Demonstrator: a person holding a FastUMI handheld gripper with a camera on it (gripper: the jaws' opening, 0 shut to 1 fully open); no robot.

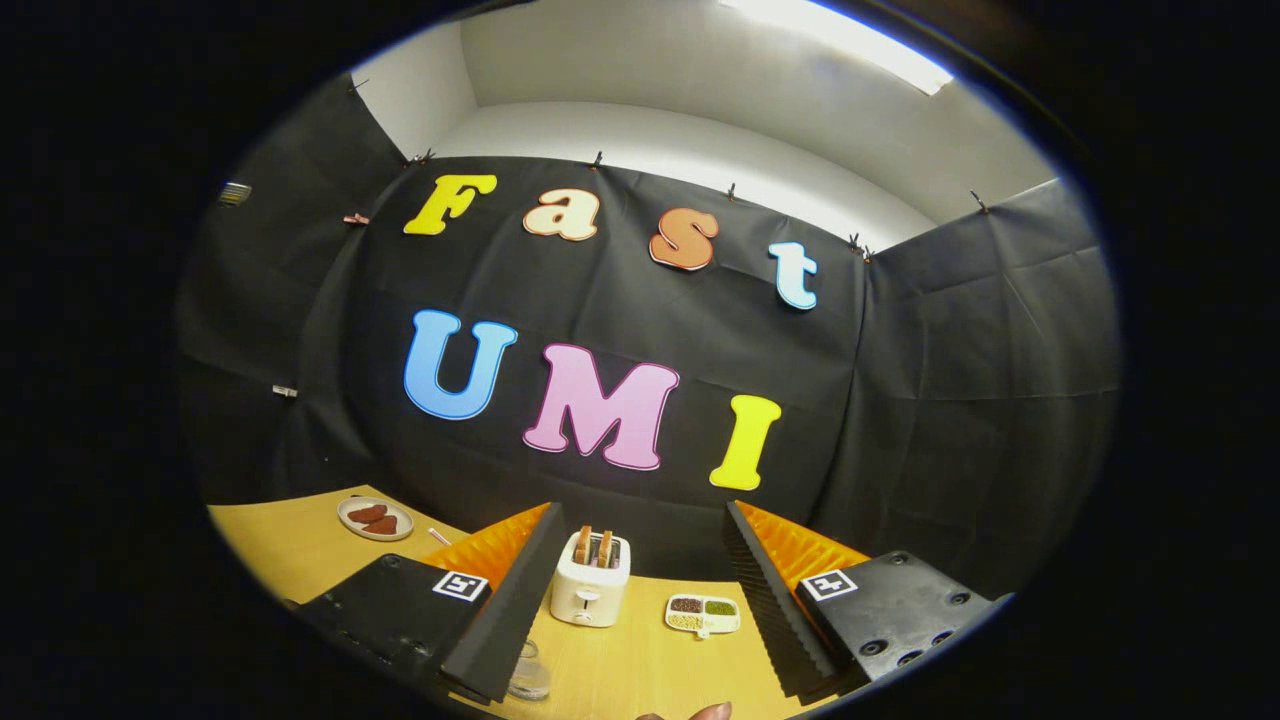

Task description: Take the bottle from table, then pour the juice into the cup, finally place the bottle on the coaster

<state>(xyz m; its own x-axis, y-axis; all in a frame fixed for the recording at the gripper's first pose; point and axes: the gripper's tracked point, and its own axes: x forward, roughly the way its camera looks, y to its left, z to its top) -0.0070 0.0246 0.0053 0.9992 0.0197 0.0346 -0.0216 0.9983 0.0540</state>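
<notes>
The gripper (640,590) is hovering with jaws released and empty over the table (300,545), a glass (528,672) sitting nearer than the toaster (590,580), the bottle somewhere I cannot place, so it should be dipping lower to search.

A: What's that glass thing (528,672) by the left finger (510,600) of the tongs (640,600)?
B: Partly behind the finger; a jar or a cup, I cannot tell which.
A: And at the worktop's (640,660) near edge?
B: A fingertip (712,711), cut off; the rest of the hand is out of frame.
A: The dish (703,613) by the toaster (590,580)?
B: Three compartments, contents too small to name.
</notes>
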